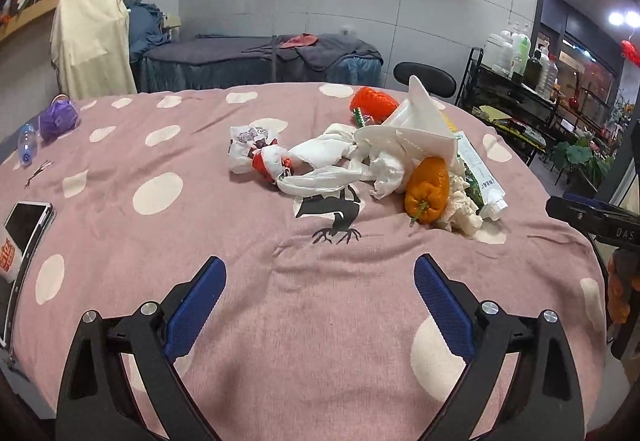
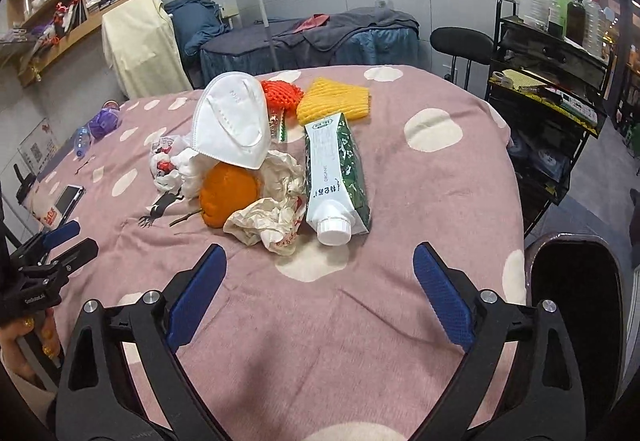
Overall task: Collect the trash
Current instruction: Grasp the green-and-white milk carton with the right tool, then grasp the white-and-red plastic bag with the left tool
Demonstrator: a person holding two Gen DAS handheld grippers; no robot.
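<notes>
A heap of trash lies mid-table on the pink spotted cloth: a white face mask, an orange pepper, crumpled paper, a green-and-white carton, red foam net, yellow foam net and a printed plastic bag. My right gripper stands open, just short of the carton's cap, nothing between its pads. My left gripper is open over bare cloth, nearer than the pepper and the white bags.
A phone, a purple net and a small bottle lie at the table's left. A dark bin opens beside the right edge. Behind stand a black stool, a bottle rack and a bed.
</notes>
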